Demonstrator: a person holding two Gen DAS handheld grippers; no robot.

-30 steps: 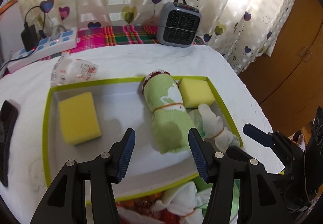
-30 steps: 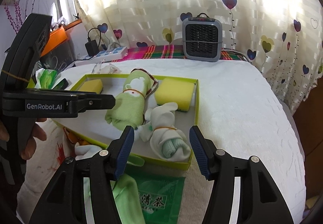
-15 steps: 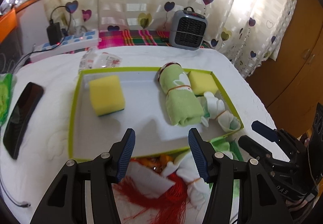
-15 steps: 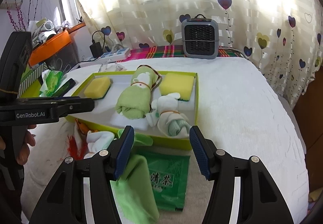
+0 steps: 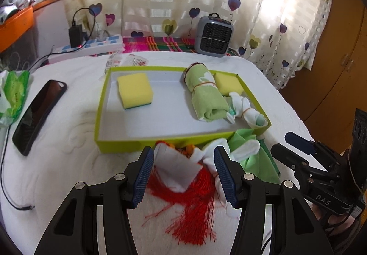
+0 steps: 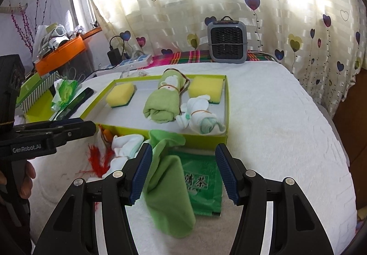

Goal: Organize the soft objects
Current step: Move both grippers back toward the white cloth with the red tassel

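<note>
Green tray (image 5: 101,117) fills mid-frame, already holding two sponges, a rolled green towel (image 5: 206,101) and a sock bundle. Below it, loose cloths (image 5: 174,167) and a red tassel wait. Both claws, left (image 5: 182,177) and right (image 6: 183,172), gape empty.

Green tray (image 5: 101,117) held two yellow sponges (image 5: 134,90), green towel roll (image 5: 206,99), white sock bundle (image 5: 246,109); loose cloths (image 6: 169,186) lay just outside its near wall.

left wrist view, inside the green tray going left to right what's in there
yellow sponge → rolled green towel → white sock bundle, all inside the green tray. A second sponge overlaps behind the towel, so it is left out.
</note>
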